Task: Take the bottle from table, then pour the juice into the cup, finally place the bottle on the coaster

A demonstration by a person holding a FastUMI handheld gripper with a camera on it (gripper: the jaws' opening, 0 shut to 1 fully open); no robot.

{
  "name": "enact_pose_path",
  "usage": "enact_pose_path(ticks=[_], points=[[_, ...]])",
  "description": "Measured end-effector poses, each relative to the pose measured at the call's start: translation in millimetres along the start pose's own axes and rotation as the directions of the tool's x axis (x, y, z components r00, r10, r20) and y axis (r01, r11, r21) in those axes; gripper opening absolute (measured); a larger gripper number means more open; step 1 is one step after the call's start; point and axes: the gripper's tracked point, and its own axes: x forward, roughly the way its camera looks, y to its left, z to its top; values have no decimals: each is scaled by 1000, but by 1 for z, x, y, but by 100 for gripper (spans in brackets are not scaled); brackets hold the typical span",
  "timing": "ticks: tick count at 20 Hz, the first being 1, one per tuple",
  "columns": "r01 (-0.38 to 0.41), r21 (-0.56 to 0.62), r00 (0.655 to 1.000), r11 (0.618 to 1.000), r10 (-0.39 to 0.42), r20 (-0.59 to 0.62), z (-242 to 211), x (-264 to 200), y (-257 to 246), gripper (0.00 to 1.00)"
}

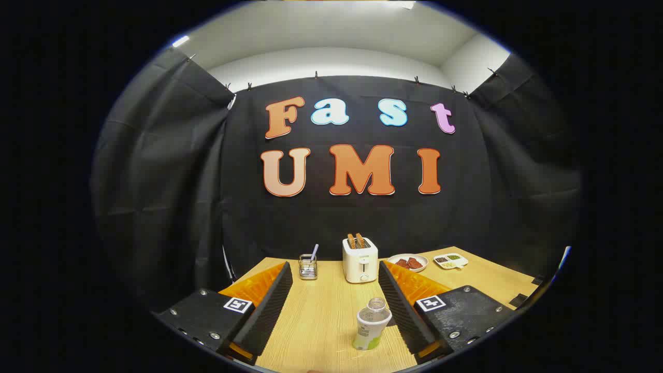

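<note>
Fingers of the handheld gripper [335, 290] stand spread wide apart over the pale wooden table [321, 321], holding nothing, and between them, much closer to the right finger than to the left, stands the small clear plastic bottle with a white and green label [371, 324]. It is upright, its open neck facing up, and I cannot tell whether it touches the right finger or merely sits just beside it. Judging by that, the step in hand is the first one, taking the bottle, and it has not been gripped yet. To do it well I would shift the gripper a little to the right so the bottle sits midway between the fingers, then close evenly on the labelled body, low enough to keep it from tipping; closing from here may let the right finger push it over first. Beyond the fingertips, near the left one, is a clear glass cup with a spoon standing in it [308, 266], and straight ahead a white toaster with two slices of toast in it [360, 260]. Farther off to the right lie a white plate of dark red pieces [408, 262] and a small white divided dish [450, 260].
</note>
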Motion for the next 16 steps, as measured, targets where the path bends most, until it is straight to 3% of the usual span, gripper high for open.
enact_pose_path(ticks=[16], points=[[-5, -6, 1000, 1000, 5, 18, 5, 0, 0, 99]])
